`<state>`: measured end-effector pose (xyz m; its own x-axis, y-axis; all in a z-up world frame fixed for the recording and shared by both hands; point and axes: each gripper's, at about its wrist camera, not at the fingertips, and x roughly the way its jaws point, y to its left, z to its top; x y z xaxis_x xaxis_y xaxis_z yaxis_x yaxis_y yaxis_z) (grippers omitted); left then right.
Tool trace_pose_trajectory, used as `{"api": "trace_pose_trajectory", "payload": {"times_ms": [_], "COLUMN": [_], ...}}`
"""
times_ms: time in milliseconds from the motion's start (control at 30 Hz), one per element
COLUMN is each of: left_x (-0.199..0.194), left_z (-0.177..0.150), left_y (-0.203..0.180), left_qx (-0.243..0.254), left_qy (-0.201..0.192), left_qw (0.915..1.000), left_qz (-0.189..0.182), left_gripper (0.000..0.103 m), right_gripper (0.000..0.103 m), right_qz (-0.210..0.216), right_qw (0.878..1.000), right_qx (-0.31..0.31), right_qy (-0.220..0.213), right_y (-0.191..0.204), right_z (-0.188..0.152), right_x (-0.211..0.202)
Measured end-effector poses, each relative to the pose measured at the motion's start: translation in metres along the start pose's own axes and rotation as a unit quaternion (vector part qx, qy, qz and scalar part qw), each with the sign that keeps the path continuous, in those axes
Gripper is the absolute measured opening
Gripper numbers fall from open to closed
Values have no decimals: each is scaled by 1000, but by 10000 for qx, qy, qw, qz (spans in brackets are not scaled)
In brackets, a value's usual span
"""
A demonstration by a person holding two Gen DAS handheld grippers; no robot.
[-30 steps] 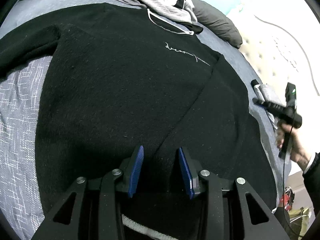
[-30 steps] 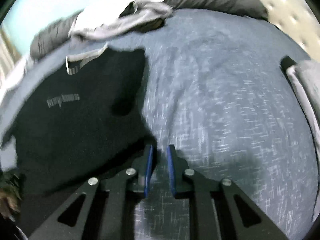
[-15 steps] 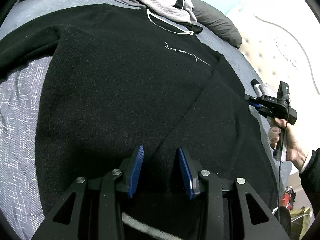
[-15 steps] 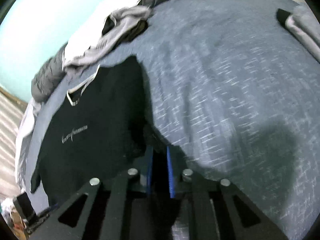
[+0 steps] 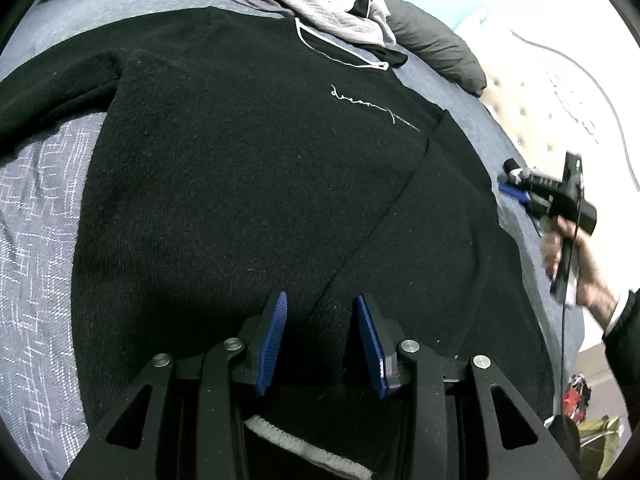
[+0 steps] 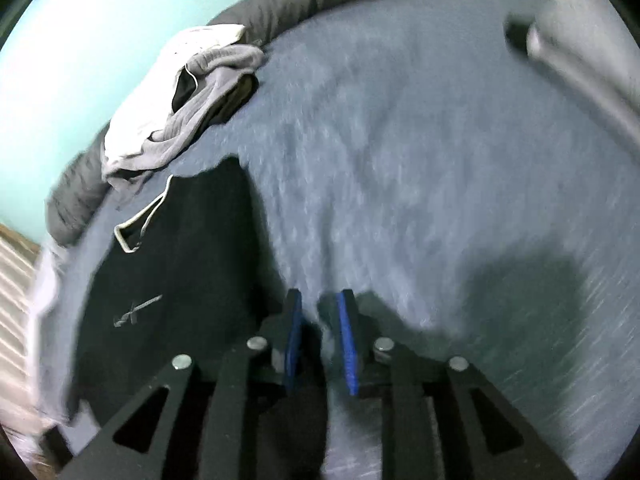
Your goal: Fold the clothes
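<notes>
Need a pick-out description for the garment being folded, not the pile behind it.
Start from the blue-grey bedspread that covers the bed. The black sweater lies spread flat across its middle, one sleeve already folded in over the body. Unlike the crumpled grey-and-white clothes pile by its collar, it is flat and all black, with a thin white neckline trim and small white script lettering on the chest.

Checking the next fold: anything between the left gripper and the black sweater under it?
Nothing visible. The left gripper hangs over the black sweater, jaws apart, only the knit between them. The folded-in sleeve runs diagonally on the right. The grey clothes pile sits beyond the collar.
</notes>
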<state>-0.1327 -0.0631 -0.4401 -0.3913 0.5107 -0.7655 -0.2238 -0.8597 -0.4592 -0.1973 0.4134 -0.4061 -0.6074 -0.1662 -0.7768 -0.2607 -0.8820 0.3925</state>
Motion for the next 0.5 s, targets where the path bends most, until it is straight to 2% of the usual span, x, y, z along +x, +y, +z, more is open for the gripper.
{"api": "trace_pose_trajectory", "payload": {"times_ms": [100,200,333,500], "left_x": [0,0,1,2], "left_z": [-1,0,0,0], "left_y": [-2,-3,-4,-5], "left_qx": [74,137,191,227], "left_qy": [-5,2,9,13], "left_qw": [10000,9999,9998,9997], "left_qz": [44,69,92,104], "left_gripper": [40,40,40,40], "right_gripper": [25,45,45,45], "right_qz": [125,124,-39,-202], "right_qw": [9991,9960,9907,9873], "right_qx": [-397,-879,-1293,-1384], "right_qy": [-39,141,416,747], "right_y": [21,51,77,87], "right_z": [26,54,81,97], "right_x": [2,21,50,86]}}
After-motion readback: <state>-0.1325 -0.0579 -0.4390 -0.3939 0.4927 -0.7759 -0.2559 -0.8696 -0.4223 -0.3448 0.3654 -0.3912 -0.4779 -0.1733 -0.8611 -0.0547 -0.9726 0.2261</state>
